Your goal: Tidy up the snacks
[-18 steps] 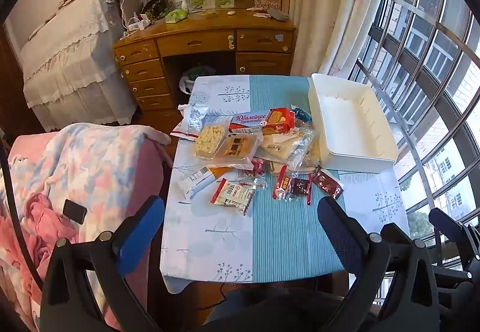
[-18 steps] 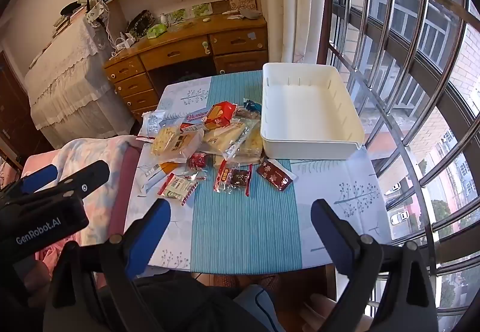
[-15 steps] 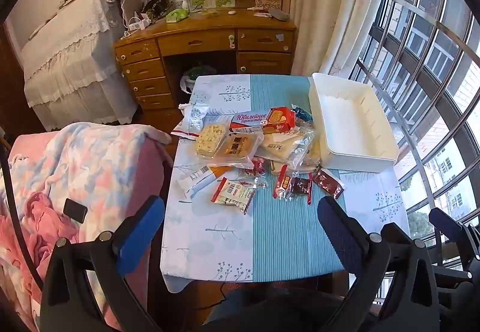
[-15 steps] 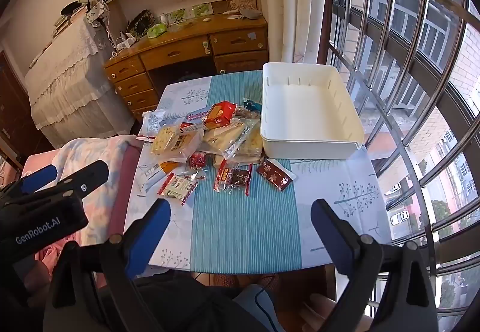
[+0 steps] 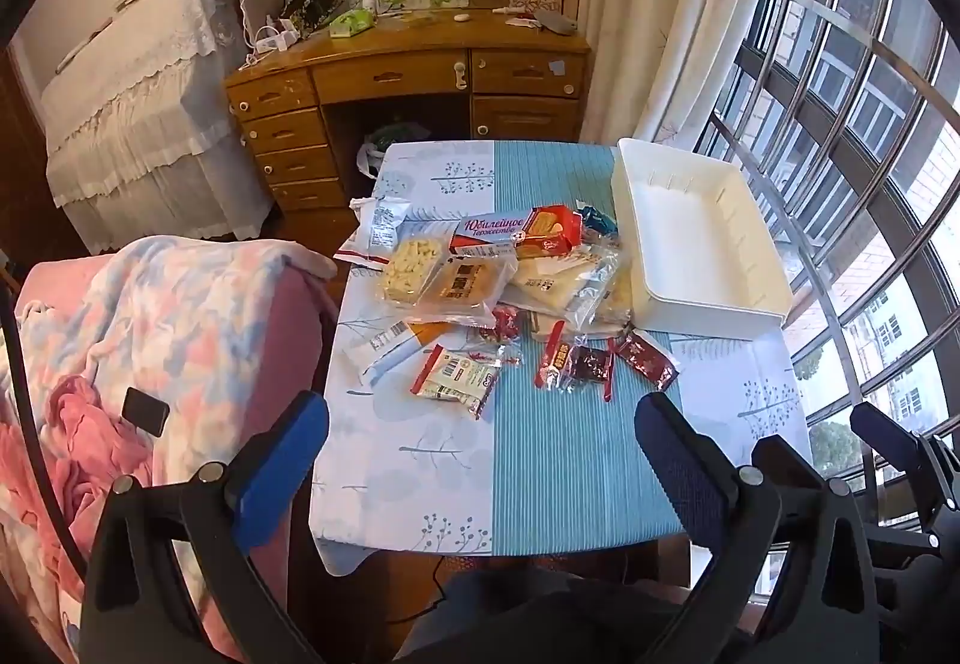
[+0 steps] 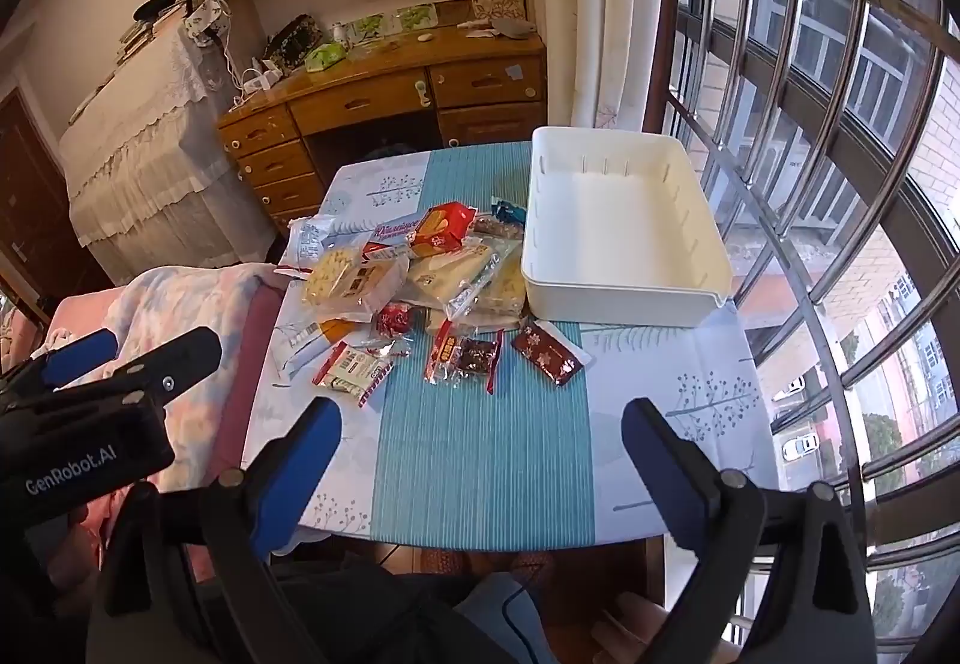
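Observation:
Several snack packets lie heaped on a small table with a blue and white cloth point(image 5: 558, 460). Among them are a red biscuit box point(image 5: 519, 235), clear bags of yellow crackers point(image 5: 447, 283), a white and red packet point(image 5: 459, 379) and a dark red packet point(image 6: 547, 359). An empty white bin point(image 5: 696, 238) point(image 6: 624, 226) stands at the table's right side. My left gripper point(image 5: 480, 436) hangs open above the table's near edge with nothing between its fingers. My right gripper point(image 6: 480, 436) is open too, over the near edge, holding nothing.
A pink and blue blanket point(image 5: 138, 316) covers a seat left of the table. A wooden desk with drawers point(image 5: 408, 87) stands behind it. A barred window point(image 6: 840, 184) runs along the right. A person's legs point(image 6: 480, 616) show below the table edge.

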The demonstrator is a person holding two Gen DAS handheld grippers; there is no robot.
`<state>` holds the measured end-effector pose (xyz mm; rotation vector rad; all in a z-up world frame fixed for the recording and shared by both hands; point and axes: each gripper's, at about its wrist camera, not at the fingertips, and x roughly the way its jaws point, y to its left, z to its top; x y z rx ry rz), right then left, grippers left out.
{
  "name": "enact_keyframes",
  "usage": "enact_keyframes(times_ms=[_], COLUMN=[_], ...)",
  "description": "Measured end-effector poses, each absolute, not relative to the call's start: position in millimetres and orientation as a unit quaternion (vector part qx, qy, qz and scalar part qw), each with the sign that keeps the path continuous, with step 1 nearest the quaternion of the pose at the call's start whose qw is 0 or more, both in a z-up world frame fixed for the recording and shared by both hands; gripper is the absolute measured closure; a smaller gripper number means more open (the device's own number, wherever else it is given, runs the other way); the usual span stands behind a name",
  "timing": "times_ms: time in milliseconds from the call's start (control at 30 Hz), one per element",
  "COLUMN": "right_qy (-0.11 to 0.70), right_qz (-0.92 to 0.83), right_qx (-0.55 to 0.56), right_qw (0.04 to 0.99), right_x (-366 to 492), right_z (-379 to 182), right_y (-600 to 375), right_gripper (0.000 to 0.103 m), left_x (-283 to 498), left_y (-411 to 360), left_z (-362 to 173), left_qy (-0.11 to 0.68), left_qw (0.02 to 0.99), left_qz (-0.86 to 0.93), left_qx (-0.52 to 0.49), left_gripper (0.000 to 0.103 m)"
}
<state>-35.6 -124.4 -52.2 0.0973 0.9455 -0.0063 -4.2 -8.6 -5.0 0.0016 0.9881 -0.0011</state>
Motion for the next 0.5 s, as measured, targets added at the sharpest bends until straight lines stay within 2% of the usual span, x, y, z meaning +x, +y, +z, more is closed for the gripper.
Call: enact_keyframes(times_ms=[500], right_qy=[0.425], right_qz=[0.049], right_qx=[0.029], right_qw=[0.903], right_x=[-30.9], right_z=[-38.7], right_y=[-145.3], right_gripper=[0.007], left_x=[-8.5], left_y=[-30.8], left_z=[15.9], left_qy=[0.450], left_qw=[0.892], left_qz=[0.025], left_qx=[-0.008], left_gripper=[0.001])
